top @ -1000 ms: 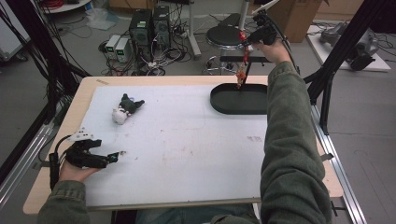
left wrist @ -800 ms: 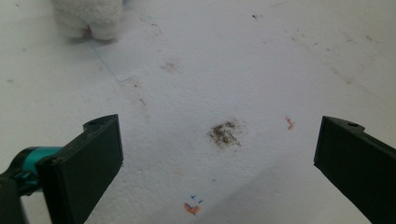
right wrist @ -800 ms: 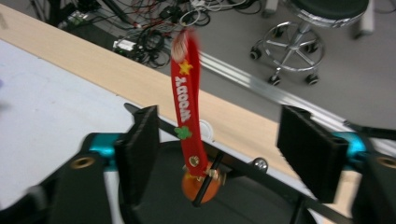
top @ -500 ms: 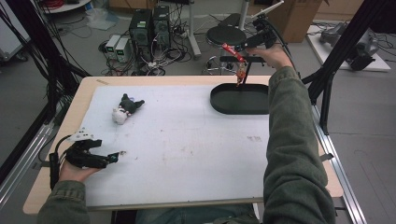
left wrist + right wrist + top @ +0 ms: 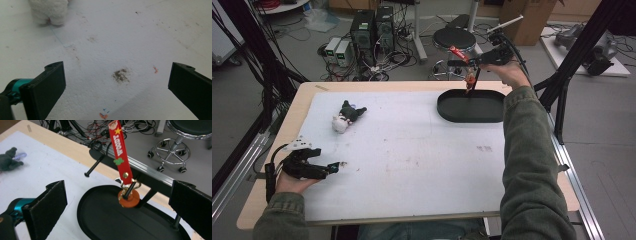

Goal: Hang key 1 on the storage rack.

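Note:
A red keychain strap (image 5: 458,52) with an orange pendant (image 5: 470,80) is in the air over the black oval tray (image 5: 447,112) at the table's far right. My right gripper (image 5: 467,65) is above the tray, open. In the right gripper view the strap (image 5: 119,150) and pendant (image 5: 128,198) lie between the wide-apart jaws, touching neither, above the tray (image 5: 112,225). A small grey and white plush toy (image 5: 347,116) lies on the white mat at the far left. My left gripper (image 5: 334,166) rests open near the front left, its jaws (image 5: 116,82) over bare mat, the plush (image 5: 50,11) ahead of it.
A black clamp (image 5: 93,166) sticks out from the table's far edge beside the tray. Behind the table stand a stool (image 5: 454,37), computer boxes (image 5: 372,27) and loose cables. Black frame posts rise at both sides. The white mat (image 5: 422,150) covers most of the table.
The right gripper has opened and drawn back to the right. The keychain, which hung straight down from it, now tilts with its strap to the left, free of the jaws. The left gripper is still.

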`<state>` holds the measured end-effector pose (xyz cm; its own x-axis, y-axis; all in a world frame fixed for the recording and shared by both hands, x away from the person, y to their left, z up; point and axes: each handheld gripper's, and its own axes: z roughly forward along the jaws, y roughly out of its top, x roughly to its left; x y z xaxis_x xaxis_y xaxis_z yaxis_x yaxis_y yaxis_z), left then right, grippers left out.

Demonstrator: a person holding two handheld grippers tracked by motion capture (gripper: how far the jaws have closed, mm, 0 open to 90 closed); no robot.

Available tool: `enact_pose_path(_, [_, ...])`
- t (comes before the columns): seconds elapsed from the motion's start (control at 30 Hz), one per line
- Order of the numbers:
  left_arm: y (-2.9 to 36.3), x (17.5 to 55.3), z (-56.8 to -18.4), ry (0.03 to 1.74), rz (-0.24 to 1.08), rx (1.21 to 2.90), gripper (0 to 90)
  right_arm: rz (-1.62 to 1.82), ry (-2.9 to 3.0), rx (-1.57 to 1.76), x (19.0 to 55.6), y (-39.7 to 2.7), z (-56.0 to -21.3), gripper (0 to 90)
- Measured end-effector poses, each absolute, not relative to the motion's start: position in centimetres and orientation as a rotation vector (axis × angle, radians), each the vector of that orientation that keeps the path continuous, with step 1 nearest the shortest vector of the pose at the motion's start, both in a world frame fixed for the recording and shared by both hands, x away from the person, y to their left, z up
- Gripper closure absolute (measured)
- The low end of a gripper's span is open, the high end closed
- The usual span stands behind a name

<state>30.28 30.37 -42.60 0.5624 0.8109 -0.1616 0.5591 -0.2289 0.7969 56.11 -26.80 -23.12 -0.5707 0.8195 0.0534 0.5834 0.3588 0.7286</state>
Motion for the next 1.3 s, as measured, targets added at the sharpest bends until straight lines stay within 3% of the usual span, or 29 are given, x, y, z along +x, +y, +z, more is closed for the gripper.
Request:
enact_pose_path(0.6, [30.6,30.3,-42.5,1.119,0.374,1.903,1.7,1.103,2.301,1.142,52.8,-25.7,-23.5,0.6])
enact_pose_path(1.3, [30.5,30.6,-42.6,1.123,0.373,1.909,1.7,1.086,2.309,1.175,47.3,-28.9,-28.4,0.6])
